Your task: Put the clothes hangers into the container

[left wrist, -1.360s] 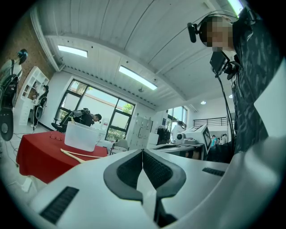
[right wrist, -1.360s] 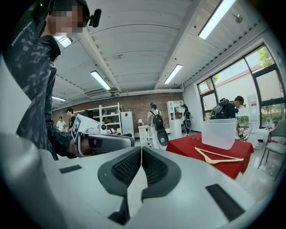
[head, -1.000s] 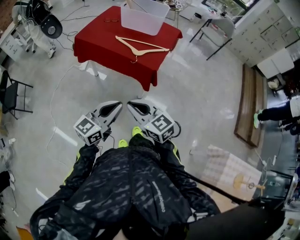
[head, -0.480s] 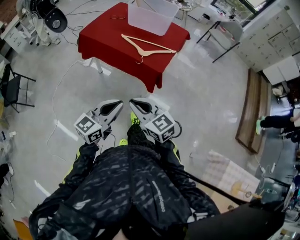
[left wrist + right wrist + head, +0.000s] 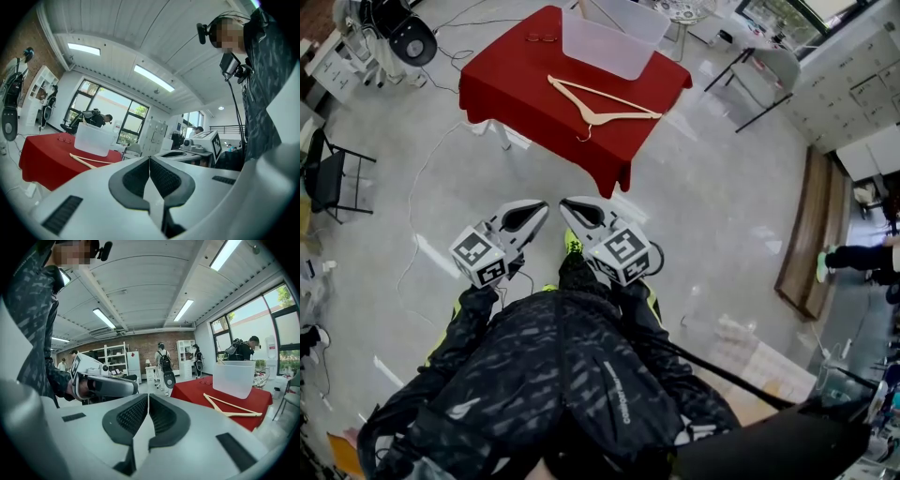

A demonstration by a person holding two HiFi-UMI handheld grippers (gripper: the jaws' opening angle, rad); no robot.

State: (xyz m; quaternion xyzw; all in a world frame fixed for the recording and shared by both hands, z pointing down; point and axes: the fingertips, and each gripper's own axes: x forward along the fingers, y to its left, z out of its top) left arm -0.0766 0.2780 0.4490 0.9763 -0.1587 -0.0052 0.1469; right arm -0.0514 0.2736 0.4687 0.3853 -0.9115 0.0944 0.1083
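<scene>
Left claw point(image 5: 540, 208) and right claw point(image 5: 566, 204) pressed together, empty; wooden hanger point(image 5: 593, 115) lay on bench point(image 5: 511, 80) well ahead, container point(image 5: 614, 42) beyond.

— Where did we see the wooden hanger point(image 5: 605, 105)?
— Flat on the red table point(image 5: 520, 89), far ahead, just on the near side of the clear container point(image 5: 614, 42).
— And the grippers?
— We held the left gripper point(image 5: 538, 209) and right gripper point(image 5: 568, 205) side by side, near us.

Near side of red table point(image 5: 511, 89): bare floor point(image 5: 694, 202), open for approach. On table: wooden hanger point(image 5: 605, 101) mid-top, translucent container point(image 5: 614, 39) at far edge. Left of table: loose cable point(image 5: 412, 202) across floor. Right of table: chair point(image 5: 773, 67).
</scene>
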